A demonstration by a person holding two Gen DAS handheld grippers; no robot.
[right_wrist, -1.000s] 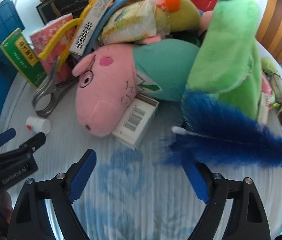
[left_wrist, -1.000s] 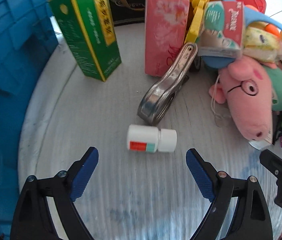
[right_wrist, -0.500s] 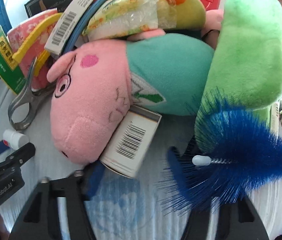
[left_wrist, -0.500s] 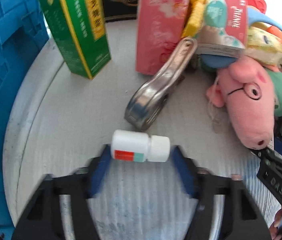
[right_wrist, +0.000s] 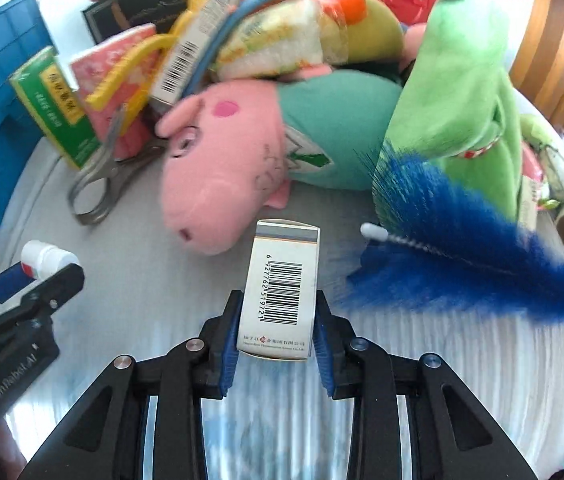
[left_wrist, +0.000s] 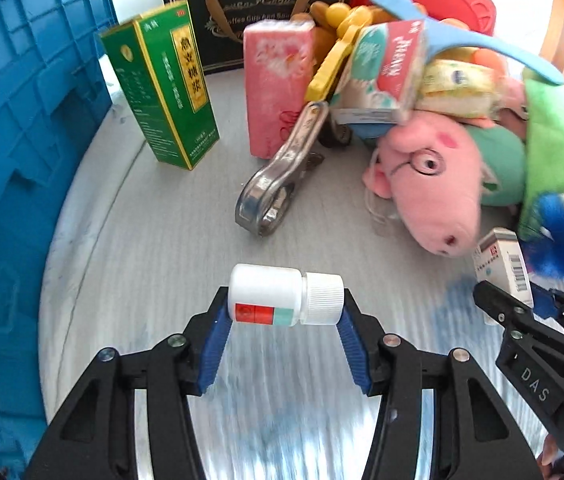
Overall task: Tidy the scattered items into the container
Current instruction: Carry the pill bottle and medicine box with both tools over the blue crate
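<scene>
Holding two things now where a second ago I held none: my left tool [left_wrist: 284, 312] has clamped the white pill bottle [left_wrist: 285, 300] end to end between its blue pads, lying crosswise, and the bottle is lifted clear of the bench [left_wrist: 154, 248]. Earlier it lay on the cloth with the pads spread wide on either side. My right tool [right_wrist: 276, 330] was also wide open then, with the small barcoded box [right_wrist: 280, 292] tucked under the pink plush pig [right_wrist: 226, 168]; the box now stands between its pads, pulled out near the pig's snout, and the jaws are closing on its sides.

Nothing else in the pile has shifted: the metal clip [left_wrist: 278, 184] lies near the pink tissue pack [left_wrist: 278, 84], the green carton [left_wrist: 162, 84] stands upright to their left, and the blue bottle brush [right_wrist: 462, 248] lies to the right of the box, against the green plush [right_wrist: 466, 92].

A pale ribbed cloth with faint blue print covers the bench. The blue crate [left_wrist: 14, 160] rises along the far left edge, and wooden slats [right_wrist: 554, 60] show at the far right.
</scene>
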